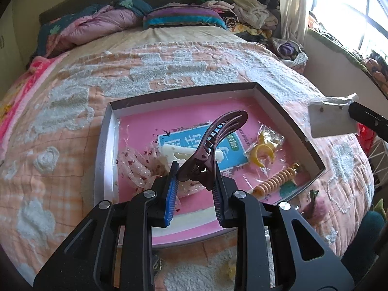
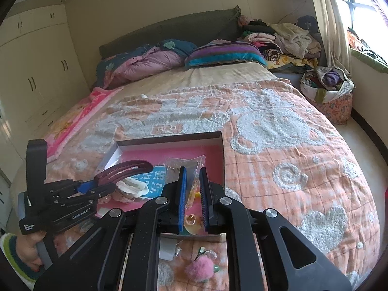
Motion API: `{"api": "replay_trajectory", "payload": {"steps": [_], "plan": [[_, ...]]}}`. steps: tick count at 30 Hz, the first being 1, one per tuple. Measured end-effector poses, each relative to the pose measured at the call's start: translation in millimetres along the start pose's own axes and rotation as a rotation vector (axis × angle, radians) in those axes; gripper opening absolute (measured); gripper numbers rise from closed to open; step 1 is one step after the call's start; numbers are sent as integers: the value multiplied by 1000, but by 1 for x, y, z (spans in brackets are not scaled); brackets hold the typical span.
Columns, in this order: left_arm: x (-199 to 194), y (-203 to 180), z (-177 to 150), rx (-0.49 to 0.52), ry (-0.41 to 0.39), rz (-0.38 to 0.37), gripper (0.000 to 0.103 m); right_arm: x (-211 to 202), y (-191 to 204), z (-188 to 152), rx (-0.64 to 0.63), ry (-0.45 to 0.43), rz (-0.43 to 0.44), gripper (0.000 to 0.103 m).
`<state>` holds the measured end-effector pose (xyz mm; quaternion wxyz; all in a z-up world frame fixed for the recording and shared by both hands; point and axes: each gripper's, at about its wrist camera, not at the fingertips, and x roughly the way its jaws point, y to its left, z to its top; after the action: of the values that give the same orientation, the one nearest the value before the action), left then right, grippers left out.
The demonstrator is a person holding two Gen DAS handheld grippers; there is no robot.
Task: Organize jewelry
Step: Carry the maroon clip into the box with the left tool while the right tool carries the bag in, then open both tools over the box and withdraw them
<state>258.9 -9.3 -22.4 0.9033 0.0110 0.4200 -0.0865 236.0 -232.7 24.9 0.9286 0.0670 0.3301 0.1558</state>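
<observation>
- The left gripper (image 1: 195,169) is clamping the hinge end of a brown hair claw clip (image 1: 218,140); both blue pads (image 1: 171,191) are pressing against the clip's handles, with the fingers held apart only by the width of the clip.
- The clip's curved toothed end is pointing up and away from the gripper, and the clip is hanging above the tray (image 1: 291,111), clear of its floor.
- The right gripper (image 2: 192,189) is pinching a clear plastic packet (image 2: 186,167) between its narrowly spaced pads; the packet is standing up from the fingertips. In the left wrist view the same packet is showing as a white card (image 1: 329,118) held at the right edge.
- The shallow tray with a pink floor is lying on the peach patterned bedspread (image 1: 72,97).
- Inside the tray, a white hair clip (image 1: 179,154), a pale dotted scrunchie (image 1: 138,169), a bagged yellow clip (image 1: 263,152), and an orange spiral hair tie (image 1: 274,181) are lying on the floor.
- A pink pom-pom clip (image 2: 198,270) is lying on the bedspread just outside the tray's near edge.
- A laundry basket (image 2: 334,97) is standing beside the bed near the window.
</observation>
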Motion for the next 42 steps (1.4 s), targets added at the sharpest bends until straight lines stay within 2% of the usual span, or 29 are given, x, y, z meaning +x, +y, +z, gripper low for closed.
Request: {"api": "replay_trajectory", "payload": {"steps": [16, 20, 28, 31, 33, 37, 40, 42], "plan": [[2, 1, -8, 8, 14, 19, 20, 26, 1, -7, 14, 34, -13, 10], [-5, 2, -9, 7, 8, 30, 24, 35, 4, -12, 22, 61, -6, 10], [-22, 2, -10, -3, -10, 36, 38, 43, 5, -19, 39, 81, -2, 13], [-28, 2, -11, -12, -16, 37, 40, 40, 4, -21, 49, 80, -1, 23], [-32, 1, -12, -10, -22, 38, 45, 34, 3, -21, 53, 71, 2, 38], [-41, -1, -14, -17, -43, 28, 56, 18, 7, -20, 36, 54, 0, 41], [-47, -4, -13, -13, -46, 26, 63, 0, 12, -18, 12, 24, 0, 52], [-53, -6, -12, -14, -59, 24, 68, -15, 14, -16, 0, -11, 3, 65]]}}
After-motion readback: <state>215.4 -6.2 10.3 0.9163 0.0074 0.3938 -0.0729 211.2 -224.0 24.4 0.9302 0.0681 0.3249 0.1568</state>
